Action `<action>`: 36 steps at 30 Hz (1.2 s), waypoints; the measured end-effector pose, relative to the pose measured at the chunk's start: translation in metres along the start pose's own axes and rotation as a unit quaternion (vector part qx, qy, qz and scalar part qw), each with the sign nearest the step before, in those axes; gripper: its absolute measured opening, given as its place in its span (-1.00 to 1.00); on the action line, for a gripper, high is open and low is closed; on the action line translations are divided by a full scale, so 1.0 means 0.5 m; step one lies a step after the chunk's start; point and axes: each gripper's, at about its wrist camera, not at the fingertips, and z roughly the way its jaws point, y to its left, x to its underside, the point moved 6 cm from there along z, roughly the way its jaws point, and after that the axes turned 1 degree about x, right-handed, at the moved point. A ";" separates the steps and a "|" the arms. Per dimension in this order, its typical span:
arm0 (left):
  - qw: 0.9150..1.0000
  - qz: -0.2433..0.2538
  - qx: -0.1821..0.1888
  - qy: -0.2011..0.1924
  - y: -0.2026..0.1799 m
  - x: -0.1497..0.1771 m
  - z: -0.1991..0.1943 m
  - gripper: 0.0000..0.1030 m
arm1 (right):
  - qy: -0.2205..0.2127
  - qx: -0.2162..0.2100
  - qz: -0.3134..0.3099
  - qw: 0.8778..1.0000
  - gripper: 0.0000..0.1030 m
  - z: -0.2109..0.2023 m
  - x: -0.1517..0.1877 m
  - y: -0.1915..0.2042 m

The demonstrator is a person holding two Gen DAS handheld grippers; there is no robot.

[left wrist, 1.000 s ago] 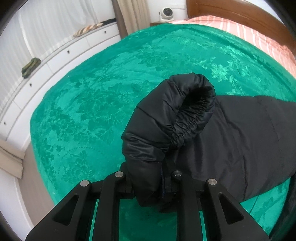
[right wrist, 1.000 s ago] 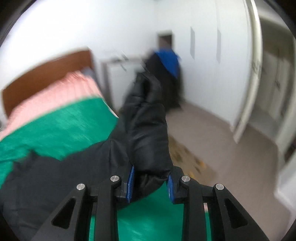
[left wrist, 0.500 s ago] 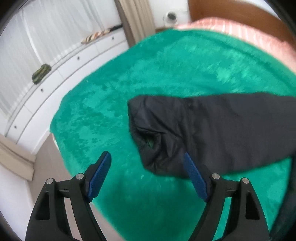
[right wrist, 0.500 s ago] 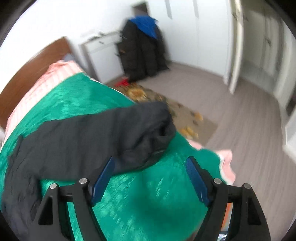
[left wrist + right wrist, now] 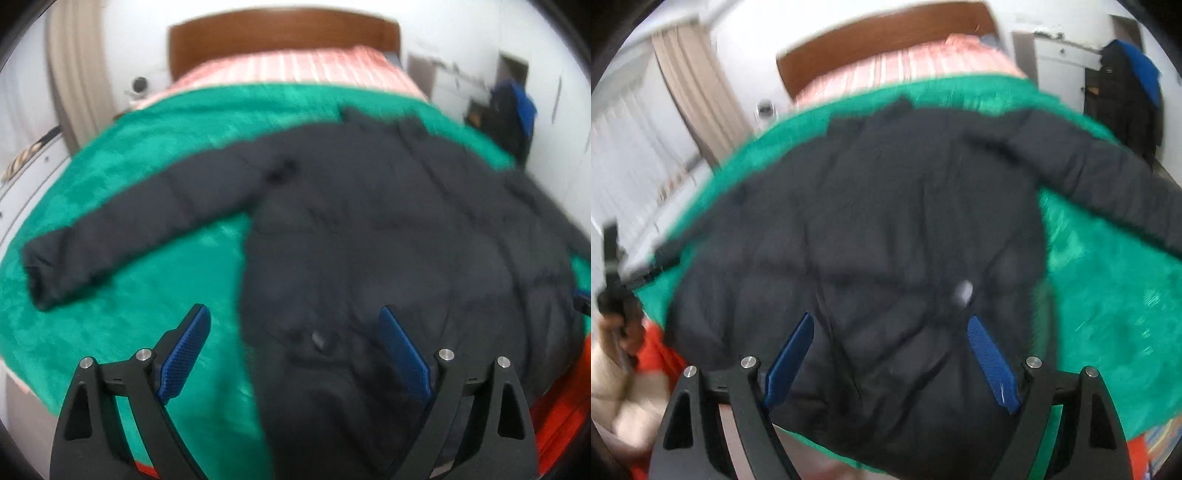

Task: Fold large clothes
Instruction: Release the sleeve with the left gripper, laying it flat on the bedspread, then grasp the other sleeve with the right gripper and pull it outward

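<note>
Lying flat across the green blanket (image 5: 155,266), the black jacket (image 5: 369,229) fills the left wrist view, 1 sleeve (image 5: 122,236) stretched out to the left and its hem hanging over the near bed edge. The left gripper (image 5: 293,341) hangs above the hem with its blue pads (image 5: 184,354) spread wide, holding nothing. A striped pink sheet (image 5: 295,70) and brown headboard (image 5: 280,37) sit beyond.

From the right wrist view, the jacket (image 5: 886,229) spreads under the right gripper (image 5: 890,349), also wide apart and empty, blue pads (image 5: 991,363) over the lower body. The other sleeve (image 5: 1108,184) reaches right across the blanket (image 5: 1115,302). Both views are blurred.
</note>
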 end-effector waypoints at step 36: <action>0.986 -0.111 -0.111 -0.057 0.157 0.004 0.037 0.99 | -0.236 0.023 0.564 0.791 -0.59 -0.150 -0.057 -0.800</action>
